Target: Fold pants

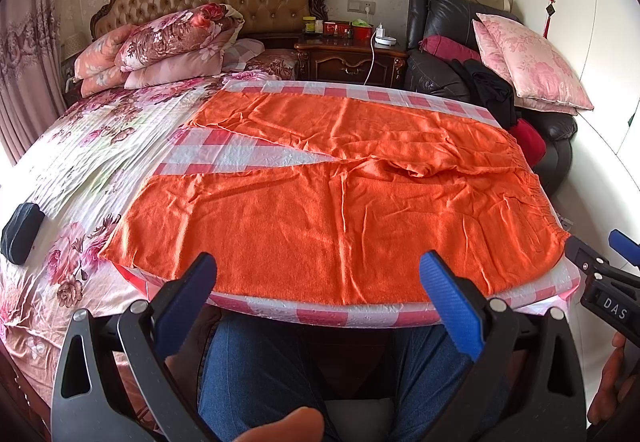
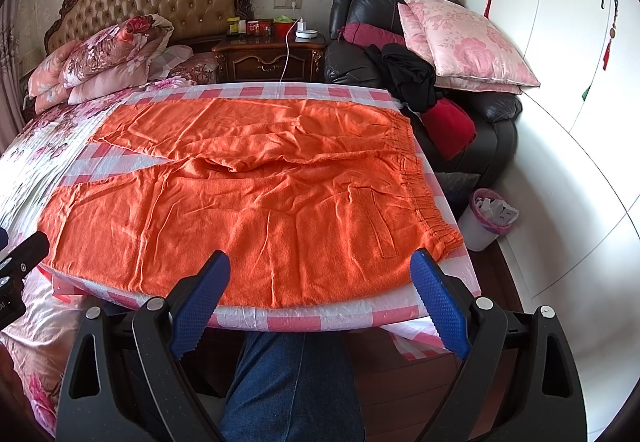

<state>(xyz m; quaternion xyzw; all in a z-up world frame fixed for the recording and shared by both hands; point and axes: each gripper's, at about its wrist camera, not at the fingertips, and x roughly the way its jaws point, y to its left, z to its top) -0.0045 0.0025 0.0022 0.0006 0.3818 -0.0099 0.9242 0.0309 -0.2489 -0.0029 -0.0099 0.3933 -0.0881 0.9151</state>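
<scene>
While the orange pants (image 1: 340,210) lie spread flat and unfolded across the middle of both frames, no fold has begun, so this reads as the opening step: lining up for a first grasp. At the left of the left wrist view, the floral bedspread (image 1: 80,162) looks smooth and satiny, with a dark padded case (image 1: 22,232) on it at the far left edge. The pants rest on a desk (image 1: 280,316) covered in a glossy pink-and-white checked plastic sheet, set over the bed. Their two legs run toward the left of the frame and part in a narrow V; the cloth is a coarse, crinkled weave with many fine creases. The left gripper (image 1: 318,274) hovers over the near hem, its blue ribbed fingers (image 1: 450,302) spread wide and holding nothing. Further right, the gathered elastic waistband (image 2: 424,198) puckers along the right side of the right wrist view, with a stitched pocket outline (image 2: 380,226) just beside it. The right gripper (image 2: 320,272) hangs over the near edge, near the waistband corner, fingers likewise wide apart and empty. Next, I judge, each gripper should pinch the near edge, one toward the leg end and one at the waistband, and carry the near leg over the far one.
</scene>
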